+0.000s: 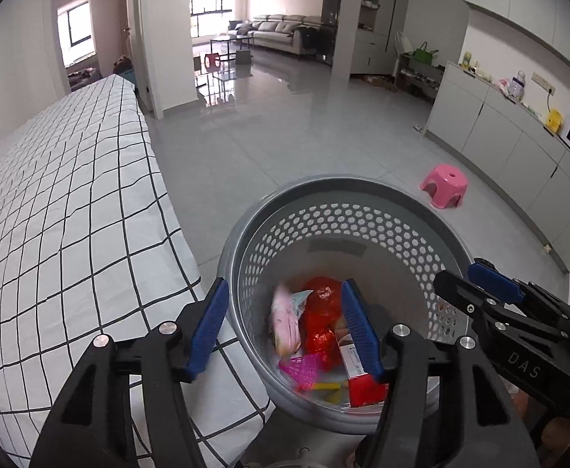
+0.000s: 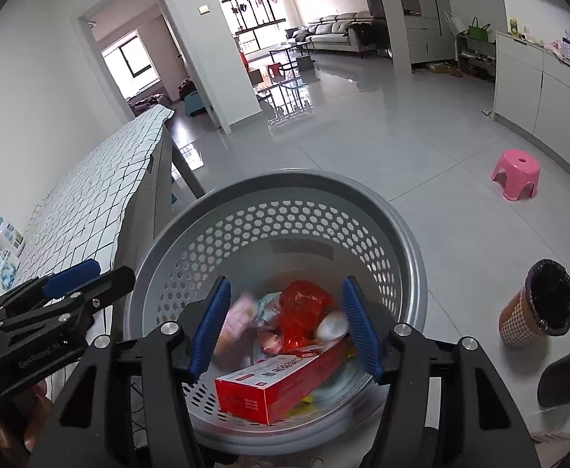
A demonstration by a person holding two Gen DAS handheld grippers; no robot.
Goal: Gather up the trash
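Note:
A grey perforated basket (image 1: 347, 191) (image 2: 285, 179) stands on the floor beside the table. Inside lie a red plastic bag (image 1: 322, 312) (image 2: 302, 312), a pink wrapper (image 1: 286, 318) (image 2: 236, 318), a pink mesh piece (image 1: 304, 366) and a red box (image 1: 357, 370) (image 2: 277, 378). My left gripper (image 1: 285, 331) is open and empty above the basket's near left rim. My right gripper (image 2: 285, 331) is open and empty above the basket; it also shows in the left wrist view (image 1: 476, 280). The left gripper shows in the right wrist view (image 2: 86, 273).
A table with a checked white cloth (image 1: 62, 214) (image 2: 97, 195) runs along the left, with white containers (image 2: 4, 253) on it. A pink stool (image 1: 444, 185) (image 2: 515, 173) and a small lined bin (image 2: 538, 302) stand on the tiled floor. Cabinets (image 1: 499, 124) line the right wall.

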